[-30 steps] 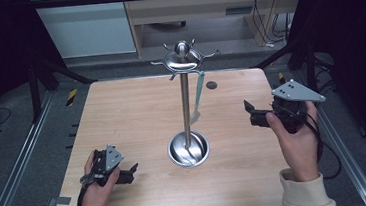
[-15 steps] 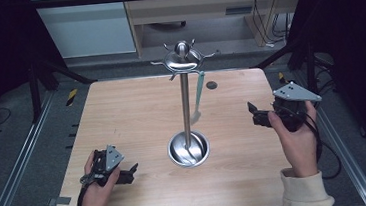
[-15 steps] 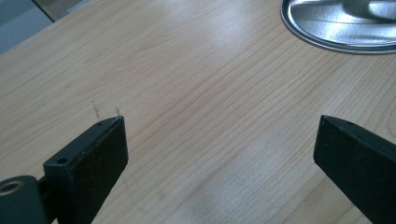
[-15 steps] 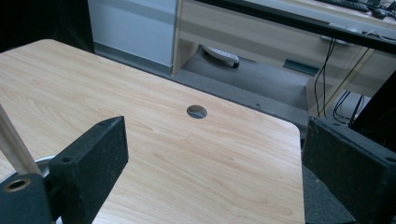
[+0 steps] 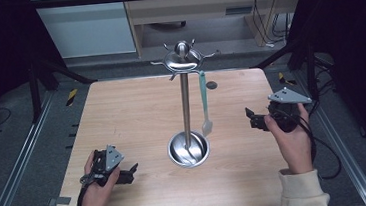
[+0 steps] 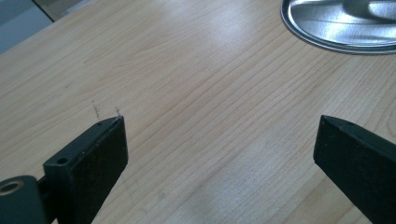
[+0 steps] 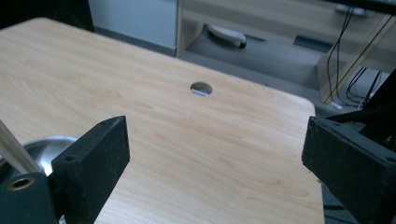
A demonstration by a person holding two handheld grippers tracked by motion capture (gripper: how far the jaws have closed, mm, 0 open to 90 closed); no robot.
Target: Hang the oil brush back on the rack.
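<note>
A steel utensil stand (image 5: pixel 185 98) rises from a round dish base (image 5: pixel 188 149) in the middle of the wooden table (image 5: pixel 122 118). A pale green spatula (image 5: pixel 204 103) hangs from one of its top hooks. My left gripper (image 5: pixel 132 170) rests low at the front left, jaws wide open over bare wood, with the dish rim (image 6: pixel 336 28) ahead of it. My right gripper (image 5: pixel 250 118) is held above the table's right side, open, nothing between its jaws. The right gripper view shows the stand's pole (image 7: pixel 16 154) at its left edge.
A round cable hole (image 5: pixel 211 85) sits in the table near the back right, also seen as the hole (image 7: pixel 201 88). Metal frame rails (image 5: pixel 20 162) run along both sides. A wooden desk (image 5: pixel 197 6) and cables stand beyond the far edge.
The right gripper has drifted slightly back toward the right edge. The left gripper has stayed in place.
</note>
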